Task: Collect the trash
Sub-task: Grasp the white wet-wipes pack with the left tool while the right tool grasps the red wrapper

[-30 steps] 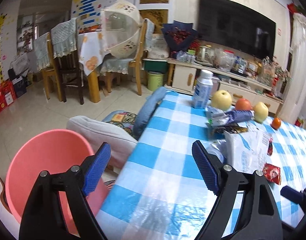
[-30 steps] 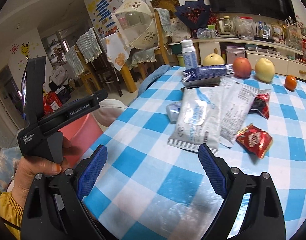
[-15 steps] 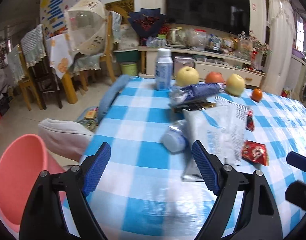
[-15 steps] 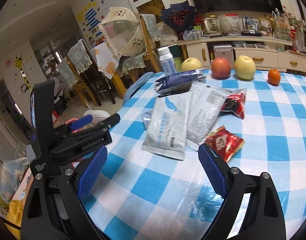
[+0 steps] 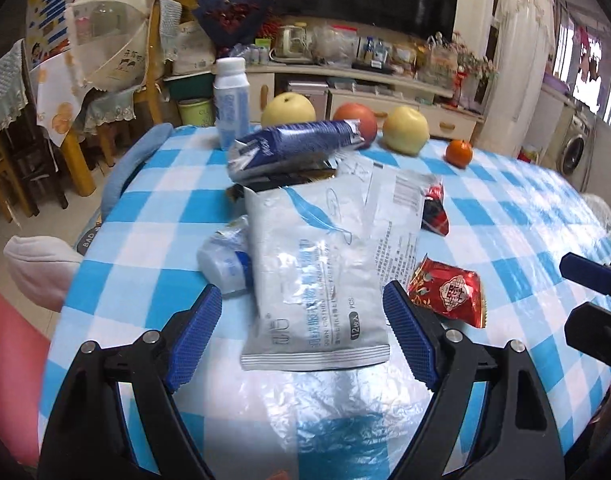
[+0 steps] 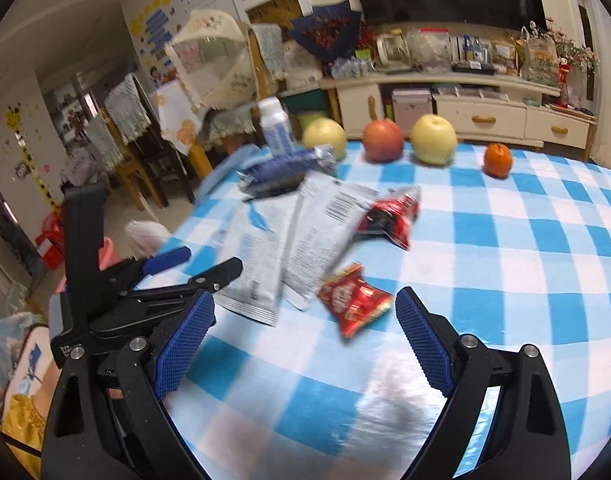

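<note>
Both claws empty and spread wide. My left gripper point(image 5: 301, 332) sits low over the checked table point(image 5: 153, 208), fingers pointing across it, and the big grey wrapper point(image 5: 313, 280) lies flat right in the gap, its near edge between the blue pads point(image 5: 193, 336). My right gripper point(image 6: 301, 344) hangs a bit higher, tilted down, with the red snack wrapper point(image 6: 351, 298) just ahead of the gap and slightly toward its left pad.

Trash pile: a second grey wrapper point(image 5: 397, 220) tucked beside the first, a crumpled small white-blue packet point(image 5: 225, 264) just off my left claw's left finger, a blue foil bag point(image 5: 297, 148) farther ahead, another red wrapper point(image 6: 389, 216) beyond the right claw. Pink bin point(image 5: 9, 364) is off the table edge, to the left claw's left. Fruit and bottle at the far end, not trash, I'd leave them.

Doing it well, my guess: flat film is hard to pinch, so I'd drop the left claw until one pad slides under the near edge, close on that edge only, not both grey wrappers at once. Right claw should go for the puffy red pack across its short width. Risk: film slipping on the glossy cloth.
</note>
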Motion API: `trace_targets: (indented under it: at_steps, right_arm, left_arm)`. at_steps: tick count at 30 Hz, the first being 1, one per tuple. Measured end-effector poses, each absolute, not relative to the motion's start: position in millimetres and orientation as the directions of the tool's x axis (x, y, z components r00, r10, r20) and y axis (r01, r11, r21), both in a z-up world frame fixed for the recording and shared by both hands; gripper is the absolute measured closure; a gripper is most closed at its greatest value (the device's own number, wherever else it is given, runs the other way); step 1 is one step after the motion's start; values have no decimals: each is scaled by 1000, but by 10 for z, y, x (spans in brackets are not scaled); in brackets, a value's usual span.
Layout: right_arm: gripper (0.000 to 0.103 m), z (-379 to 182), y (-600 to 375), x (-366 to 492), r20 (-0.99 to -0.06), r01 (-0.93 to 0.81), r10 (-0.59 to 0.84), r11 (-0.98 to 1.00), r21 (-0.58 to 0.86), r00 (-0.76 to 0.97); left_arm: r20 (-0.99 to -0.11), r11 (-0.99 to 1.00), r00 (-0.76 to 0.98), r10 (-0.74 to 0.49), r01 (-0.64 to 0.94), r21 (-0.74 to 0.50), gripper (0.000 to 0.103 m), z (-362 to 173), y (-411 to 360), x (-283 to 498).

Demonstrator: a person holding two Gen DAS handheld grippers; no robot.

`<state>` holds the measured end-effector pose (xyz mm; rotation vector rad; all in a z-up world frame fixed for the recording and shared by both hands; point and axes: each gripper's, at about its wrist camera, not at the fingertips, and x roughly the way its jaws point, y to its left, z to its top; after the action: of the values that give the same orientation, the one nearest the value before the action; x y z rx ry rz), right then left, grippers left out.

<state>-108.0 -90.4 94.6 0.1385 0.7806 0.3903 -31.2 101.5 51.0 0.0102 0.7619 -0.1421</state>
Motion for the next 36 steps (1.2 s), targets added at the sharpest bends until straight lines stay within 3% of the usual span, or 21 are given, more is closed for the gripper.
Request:
trace_targets:
  at_steps: [20,36]
  right_arm:
    - [12,506,-892,-639,-793,-305,344,929,209,503]
    - [12,341,-818,-436,-812,-326,299,934,143,501]
  left_arm:
    - [-754,994,650,-94,107,-31,19,252,830,159]
    - [-760,991,636,-133,104,-86,34,245,886,190]
